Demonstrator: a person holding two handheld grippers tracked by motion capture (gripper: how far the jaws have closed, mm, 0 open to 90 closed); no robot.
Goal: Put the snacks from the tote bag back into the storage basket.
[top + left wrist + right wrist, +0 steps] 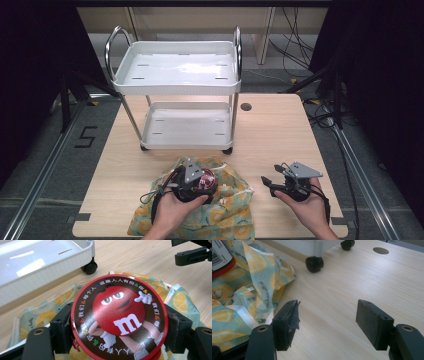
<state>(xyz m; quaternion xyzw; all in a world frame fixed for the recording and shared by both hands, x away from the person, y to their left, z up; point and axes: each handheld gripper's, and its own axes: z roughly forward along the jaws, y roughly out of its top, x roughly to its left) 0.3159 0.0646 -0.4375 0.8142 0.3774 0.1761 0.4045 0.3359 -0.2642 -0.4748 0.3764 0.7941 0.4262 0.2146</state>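
A round red tin sits between the two black jaws of the left gripper, squeezed on both sides. Its flat lid faces up and shows a red candy man with white gloves and a big white "m", with small writing around the edge. Under the tin lies a crumpled bag with yellow lemon slices. The right gripper is beside the bag, not touching it.

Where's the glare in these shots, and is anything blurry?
High view: ceiling light glares off the cart's top tray. Left gripper view: bright streaks on the white tray, a soft sheen on the candy tin. Right gripper view: the fruit-print bag looks slightly soft.
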